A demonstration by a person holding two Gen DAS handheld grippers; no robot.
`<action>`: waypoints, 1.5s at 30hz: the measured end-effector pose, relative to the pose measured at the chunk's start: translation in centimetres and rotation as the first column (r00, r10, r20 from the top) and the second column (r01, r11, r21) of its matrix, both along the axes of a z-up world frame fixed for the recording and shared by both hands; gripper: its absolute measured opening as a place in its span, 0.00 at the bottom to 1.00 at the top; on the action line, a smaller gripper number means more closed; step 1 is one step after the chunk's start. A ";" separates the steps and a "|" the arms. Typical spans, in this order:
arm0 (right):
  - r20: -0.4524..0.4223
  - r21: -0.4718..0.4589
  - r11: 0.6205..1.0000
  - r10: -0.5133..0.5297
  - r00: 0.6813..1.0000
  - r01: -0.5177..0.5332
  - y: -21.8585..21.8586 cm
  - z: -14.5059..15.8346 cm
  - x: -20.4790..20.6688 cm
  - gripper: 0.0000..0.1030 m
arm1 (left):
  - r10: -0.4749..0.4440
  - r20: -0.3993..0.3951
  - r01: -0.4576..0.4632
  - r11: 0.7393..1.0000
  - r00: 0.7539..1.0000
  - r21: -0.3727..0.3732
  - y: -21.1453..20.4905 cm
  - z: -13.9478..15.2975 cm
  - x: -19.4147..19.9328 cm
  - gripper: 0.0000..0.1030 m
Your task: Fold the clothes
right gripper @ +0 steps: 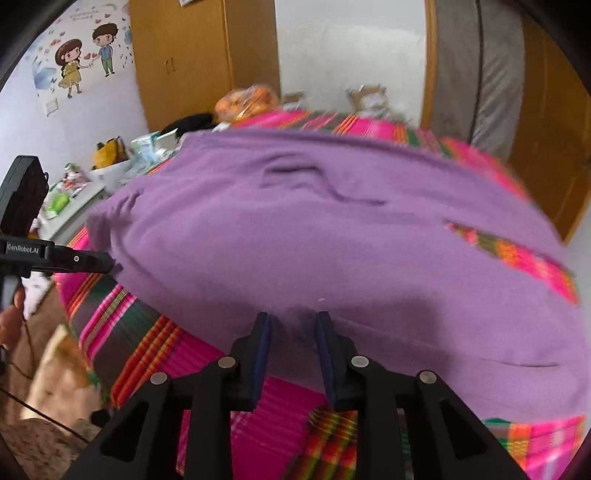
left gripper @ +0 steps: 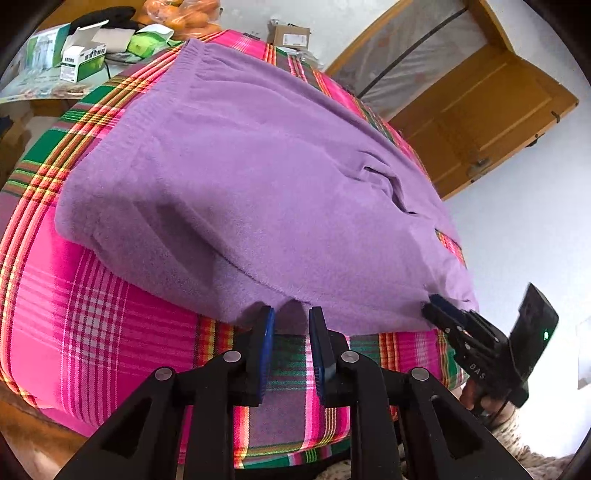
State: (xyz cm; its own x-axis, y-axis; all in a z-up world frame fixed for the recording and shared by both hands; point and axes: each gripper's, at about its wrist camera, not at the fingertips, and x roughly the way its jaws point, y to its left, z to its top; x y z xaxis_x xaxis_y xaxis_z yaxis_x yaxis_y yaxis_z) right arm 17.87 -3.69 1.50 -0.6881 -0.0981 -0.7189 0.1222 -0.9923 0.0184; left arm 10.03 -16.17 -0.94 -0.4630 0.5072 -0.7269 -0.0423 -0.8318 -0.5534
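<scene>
A purple knit sweater (left gripper: 240, 177) lies spread over a table with a pink, green and orange plaid cloth (left gripper: 81, 306). Its left side is doubled over into a thick fold. My left gripper (left gripper: 291, 317) is at the sweater's near edge, its jaws narrowed on a small bunch of the fabric. The right gripper (left gripper: 430, 301) pinches the same edge further right, where the knit puckers. In the right wrist view the right gripper (right gripper: 291, 321) holds the sweater (right gripper: 314, 229) at its near edge, and the left gripper (right gripper: 110, 264) touches the sweater's left corner. This view is blurred.
Small cardboard boxes (left gripper: 81, 59) and a bag of oranges (left gripper: 184, 14) crowd a side table behind the sweater on the left. A wooden door (left gripper: 480, 110) stands at the right. A hand (right gripper: 11, 317) holds the left gripper's handle. A wooden wardrobe (right gripper: 207, 55) stands behind.
</scene>
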 end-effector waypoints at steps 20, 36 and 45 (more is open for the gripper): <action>0.064 0.031 0.999 0.020 0.998 -0.022 -3.1 -1.4 -1.3 0.53 | -0.008 -0.016 0.009 1.000 1.000 0.026 -0.6 -0.1 0.4 0.19; 0.054 0.035 0.999 -0.001 0.999 -0.001 -2.8 -0.9 -0.4 0.01 | -0.014 -0.012 0.014 0.999 1.000 0.045 -0.8 -0.1 0.2 0.19; 0.085 -0.127 0.991 0.052 0.995 -0.041 -2.3 1.8 3.4 0.01 | 0.018 -0.020 -0.017 0.999 1.000 0.044 -2.0 0.5 0.7 0.19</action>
